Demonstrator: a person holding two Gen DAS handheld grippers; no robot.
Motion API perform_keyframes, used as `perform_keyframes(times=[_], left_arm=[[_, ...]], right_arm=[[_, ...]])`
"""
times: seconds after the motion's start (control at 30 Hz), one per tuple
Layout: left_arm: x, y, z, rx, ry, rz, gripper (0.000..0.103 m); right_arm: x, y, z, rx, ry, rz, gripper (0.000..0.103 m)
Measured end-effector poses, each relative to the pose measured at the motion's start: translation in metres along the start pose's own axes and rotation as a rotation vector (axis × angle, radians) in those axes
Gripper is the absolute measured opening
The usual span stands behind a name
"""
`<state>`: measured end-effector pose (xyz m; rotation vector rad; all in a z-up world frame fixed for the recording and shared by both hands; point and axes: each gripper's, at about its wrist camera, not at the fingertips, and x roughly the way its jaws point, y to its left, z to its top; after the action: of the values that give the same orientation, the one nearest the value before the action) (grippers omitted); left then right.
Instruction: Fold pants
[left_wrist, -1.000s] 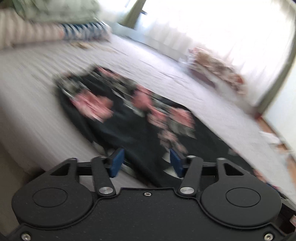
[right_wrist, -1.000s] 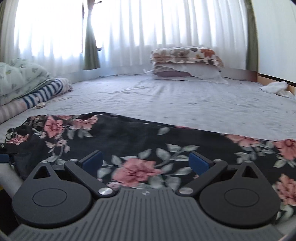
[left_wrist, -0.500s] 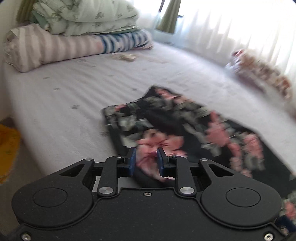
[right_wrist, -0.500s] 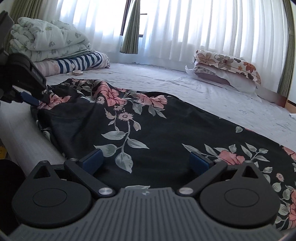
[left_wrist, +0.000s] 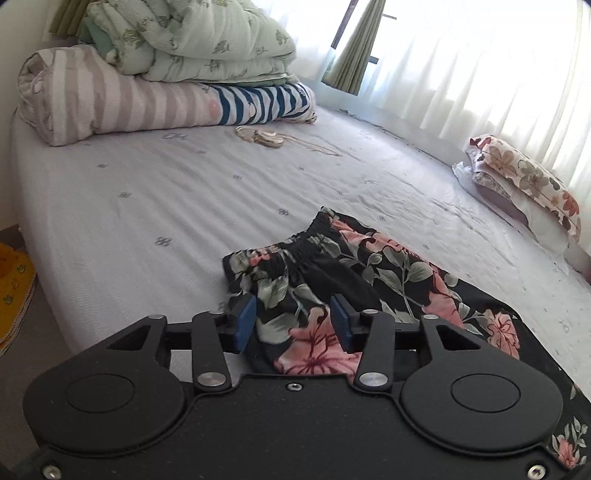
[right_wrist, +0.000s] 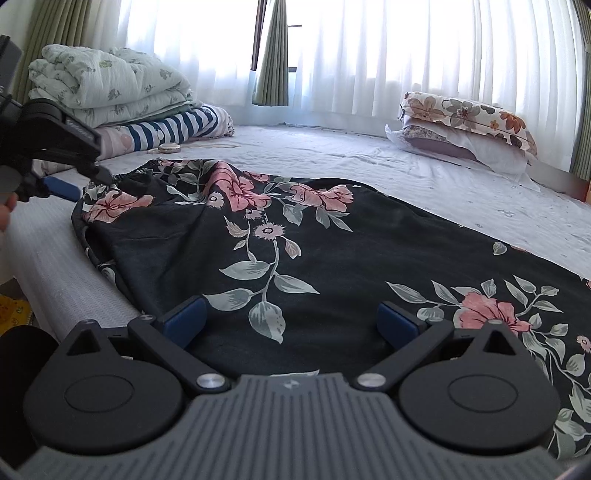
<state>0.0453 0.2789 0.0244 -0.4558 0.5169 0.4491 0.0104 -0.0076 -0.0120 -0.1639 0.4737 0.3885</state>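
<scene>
Pants (right_wrist: 332, 258) legs (rightward) leave both views.

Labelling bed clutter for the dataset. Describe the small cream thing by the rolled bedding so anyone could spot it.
Start at the folded pale green floral quilt stacked at the far left of the white bed sheet. Under it lies a blue-and-white striped roll; just in front of that, on bare sheet, sits the small cream round object. It alone is hard-looking and trails a thin cord; everything near it is fabric.
</scene>
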Motion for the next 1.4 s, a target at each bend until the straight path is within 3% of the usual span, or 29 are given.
perform_keyframes(times=[0.13, 0.23, 0.27, 0.53, 0.63, 0.7, 0.77, 0.83, 0.93, 1.03, 1.13, 1.23, 1.4], left_arm=[[0.029, -0.007, 0.0, 0.05, 0.069, 0.092, 0.037], [0.034, -0.016, -0.001, 0.136, 0.047, 0.151, 0.013], [0.033, -0.018, 0.0, 0.151, 0.04, 0.164, 0.01], [0.017, -0.021, 0.003, 0.172, -0.027, 0.23, 0.009], [0.024, -0.022, -0.001, 0.212, -0.01, 0.279, 0.014], [0.028, -0.018, -0.002, 0.179, 0.014, 0.291, 0.018], [0.019, -0.016, -0.001, 0.134, -0.019, 0.285, 0.028], [0.007, -0.016, 0.001, 0.099, -0.066, 0.261, 0.044], [-0.013, -0.026, 0.006, 0.098, -0.129, 0.209, 0.046], [-0.027, -0.045, 0.008, 0.141, -0.149, 0.095, 0.046], [-0.026, -0.067, 0.003, 0.186, -0.085, -0.071, 0.041], [-0.017, -0.093, -0.007, 0.23, 0.028, -0.228, 0.02], [0.007, -0.171, -0.026, 0.366, 0.205, -0.413, 0.014]], right_arm=[[0.0, 0.0, 0.001, 0.0, 0.005, 0.001, 0.103], [0.001, 0.0, 0.001, 0.001, 0.006, 0.005, 0.103], [0.002, 0.001, 0.002, 0.002, 0.007, 0.006, 0.103], [0.004, 0.001, 0.002, 0.013, 0.008, 0.023, 0.103], [0.005, 0.0, 0.003, 0.014, 0.01, 0.029, 0.103], [0.005, 0.0, 0.003, 0.014, 0.012, 0.029, 0.103], [0.005, -0.002, 0.003, 0.019, 0.015, 0.035, 0.103], [0.005, -0.004, 0.002, 0.024, 0.016, 0.042, 0.103], [0.004, -0.005, 0.002, 0.022, 0.015, 0.052, 0.103], [0.004, -0.006, 0.002, 0.023, 0.019, 0.068, 0.103], [0.003, -0.006, 0.002, 0.015, 0.022, 0.081, 0.103], [0.002, -0.007, 0.0, 0.02, 0.021, 0.087, 0.103], [0.003, -0.006, -0.001, 0.02, 0.018, 0.087, 0.103]])
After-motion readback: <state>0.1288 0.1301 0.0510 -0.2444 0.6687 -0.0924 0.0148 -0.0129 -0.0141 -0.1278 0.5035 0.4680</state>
